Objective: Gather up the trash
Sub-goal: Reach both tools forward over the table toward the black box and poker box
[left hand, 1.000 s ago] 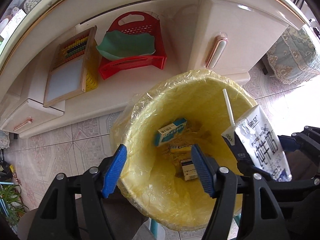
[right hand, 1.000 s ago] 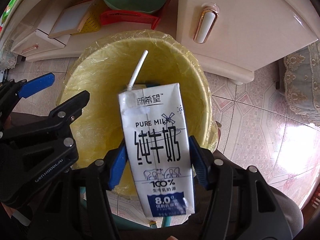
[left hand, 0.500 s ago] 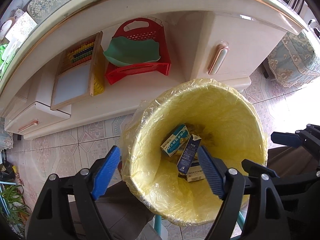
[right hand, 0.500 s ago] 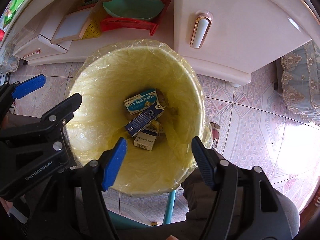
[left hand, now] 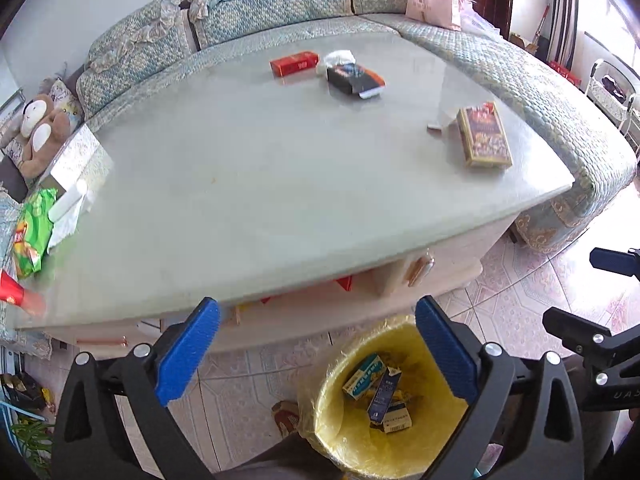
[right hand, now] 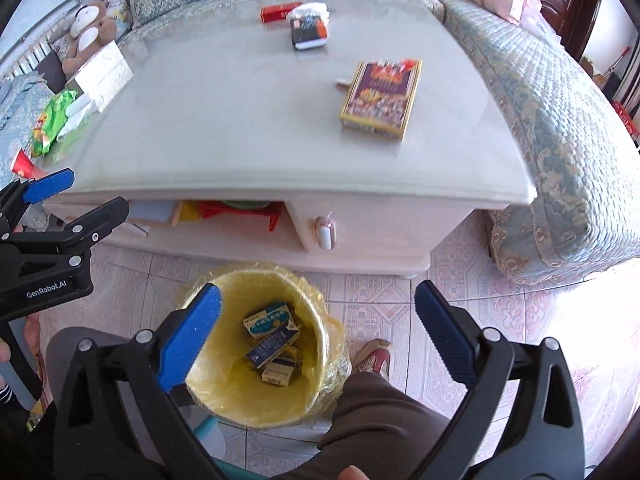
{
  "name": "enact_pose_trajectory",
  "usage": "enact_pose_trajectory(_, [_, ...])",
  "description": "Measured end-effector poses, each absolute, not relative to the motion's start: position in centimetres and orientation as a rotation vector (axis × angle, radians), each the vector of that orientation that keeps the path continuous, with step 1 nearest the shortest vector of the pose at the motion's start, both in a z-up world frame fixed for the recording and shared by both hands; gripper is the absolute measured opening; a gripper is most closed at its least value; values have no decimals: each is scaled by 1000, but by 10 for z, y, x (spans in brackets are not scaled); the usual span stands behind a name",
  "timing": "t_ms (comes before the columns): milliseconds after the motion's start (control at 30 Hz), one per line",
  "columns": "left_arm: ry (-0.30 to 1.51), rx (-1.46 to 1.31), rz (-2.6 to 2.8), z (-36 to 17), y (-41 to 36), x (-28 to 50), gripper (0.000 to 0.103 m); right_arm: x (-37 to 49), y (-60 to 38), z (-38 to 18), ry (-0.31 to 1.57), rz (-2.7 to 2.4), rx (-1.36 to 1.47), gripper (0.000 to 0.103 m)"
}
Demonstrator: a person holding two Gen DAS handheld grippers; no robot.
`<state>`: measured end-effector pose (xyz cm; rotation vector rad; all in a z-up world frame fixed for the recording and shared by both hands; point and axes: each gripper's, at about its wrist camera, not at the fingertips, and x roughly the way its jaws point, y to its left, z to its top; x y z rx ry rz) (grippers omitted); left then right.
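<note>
Yellow-lined trash bin (right hand: 256,344) on the tiled floor holds the milk carton (right hand: 272,346) among small boxes. Both the left gripper (left hand: 316,344) and right gripper (right hand: 318,328) have just been opening, jaws spread, nothing between. Only the right view shows a shoe (right hand: 374,356) beside the bin.

One yellow-lined waste bin (right hand: 320,344) stands on the tiled floor, holding four small cartons (right hand: 267,319): three pale boxes and one dark blue milk carton (right hand: 272,347). On the tabletop (right hand: 240,120): one red box (right hand: 276,12) and one black-and-orange box (right hand: 308,32) near the far edge, with one crumpled white tissue (right hand: 310,10) between them; one gold-edged box (right hand: 382,98) toward the right edge; one green snack bag (right hand: 52,120) and one red cup (right hand: 22,164) at the left edge. One plush toy (right hand: 86,30) sits on one sofa (right hand: 560,92).
</note>
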<state>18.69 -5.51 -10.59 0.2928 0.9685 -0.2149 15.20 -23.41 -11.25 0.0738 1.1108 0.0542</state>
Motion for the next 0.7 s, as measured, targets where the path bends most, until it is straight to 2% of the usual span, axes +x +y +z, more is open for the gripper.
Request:
enact_pose_trajectory(167, [888, 315, -264, -67, -80, 245, 96, 187, -260, -78, 990, 11, 102, 97])
enact_pose_trajectory(400, [827, 364, -286, -60, -128, 361, 96, 262, -290, -85, 932, -94, 55, 97])
enact_pose_trajectory(700, [1077, 293, -303, -82, -164, 456, 96, 313, -295, -85, 1120, -71, 156, 97])
